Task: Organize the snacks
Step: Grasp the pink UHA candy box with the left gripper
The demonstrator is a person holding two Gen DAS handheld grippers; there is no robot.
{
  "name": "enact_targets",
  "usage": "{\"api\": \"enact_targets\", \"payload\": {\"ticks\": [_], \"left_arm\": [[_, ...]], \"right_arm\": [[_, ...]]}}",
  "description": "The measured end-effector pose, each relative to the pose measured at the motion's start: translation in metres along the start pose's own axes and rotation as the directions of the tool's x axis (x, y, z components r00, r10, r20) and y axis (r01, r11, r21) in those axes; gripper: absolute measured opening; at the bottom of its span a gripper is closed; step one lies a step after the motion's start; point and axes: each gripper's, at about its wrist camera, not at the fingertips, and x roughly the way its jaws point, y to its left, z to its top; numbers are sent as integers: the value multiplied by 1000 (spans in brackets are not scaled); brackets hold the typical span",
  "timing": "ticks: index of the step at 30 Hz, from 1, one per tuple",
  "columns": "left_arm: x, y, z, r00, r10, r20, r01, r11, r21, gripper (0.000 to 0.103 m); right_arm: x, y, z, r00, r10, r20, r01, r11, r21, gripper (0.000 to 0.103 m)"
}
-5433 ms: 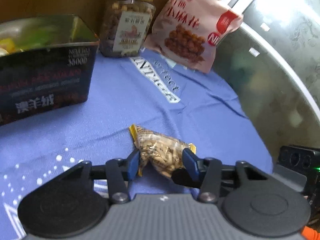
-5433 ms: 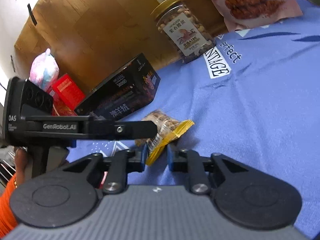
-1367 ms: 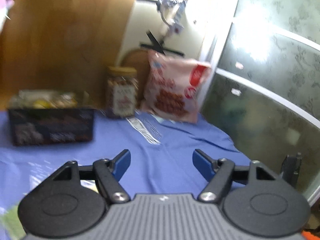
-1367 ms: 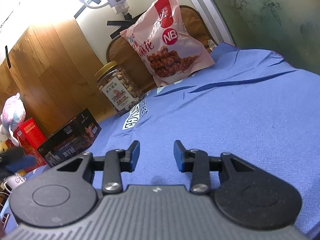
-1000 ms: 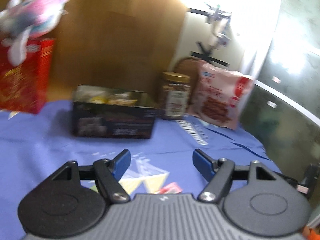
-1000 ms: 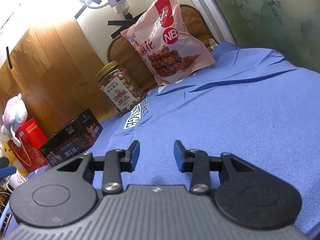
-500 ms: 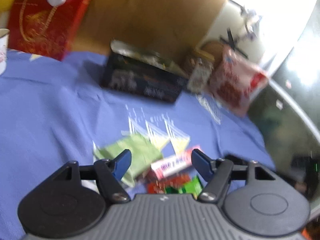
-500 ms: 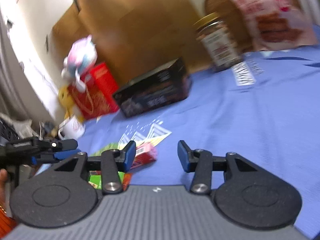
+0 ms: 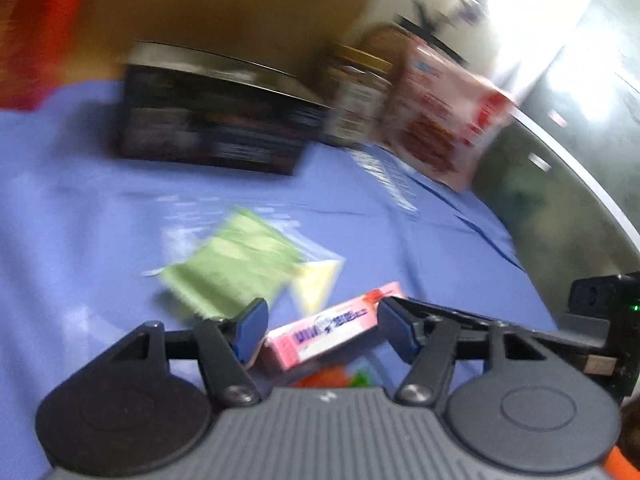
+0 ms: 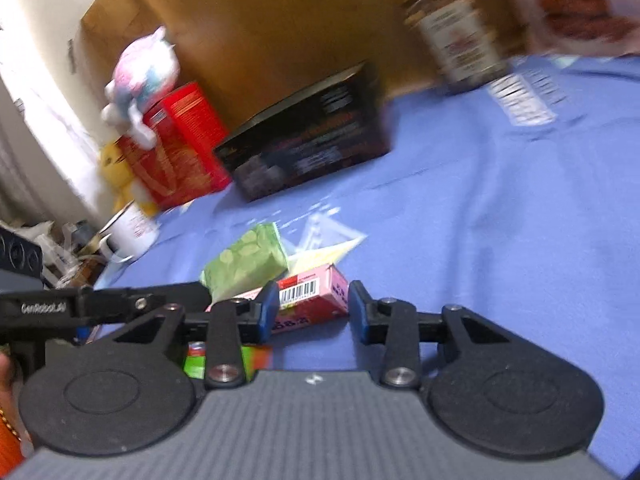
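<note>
Slim pink carton (image 9: 332, 330) between blue jaws; crinkly green packet (image 9: 236, 264) beside

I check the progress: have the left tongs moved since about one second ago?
Yes. The left tongs came down toward the pink box; the black box is now farther behind.

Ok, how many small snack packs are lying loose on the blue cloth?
3: green packet farthest back, pink box in front, red-green pack nearest, mostly hidden behind the gripper; others may be hidden.
</note>
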Motion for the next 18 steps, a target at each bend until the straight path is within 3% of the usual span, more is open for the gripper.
{"api": "enact_targets", "payload": {"ticks": [2, 6, 9, 18], "left_arm": [[25, -11, 6, 996, -65, -56, 65, 998, 5, 54], [54, -38, 10, 994, -52, -91, 60, 994, 87, 54], [48, -49, 12, 993, -99, -58, 105, 989, 107, 59], [8, -37, 18, 999, -32, 28, 29, 995, 99, 62]], "right_arm": [[-17, -14, -4, 999, -34, 34, 33, 999, 40, 32], [-45, -31, -16, 990, -111, 89, 105, 992, 75, 34], [-61, -37, -20, 979, -148, 138, 140, 988, 66, 36], [-65, -45, -21, 978, -135, 160, 129, 990, 52, 40]]}}
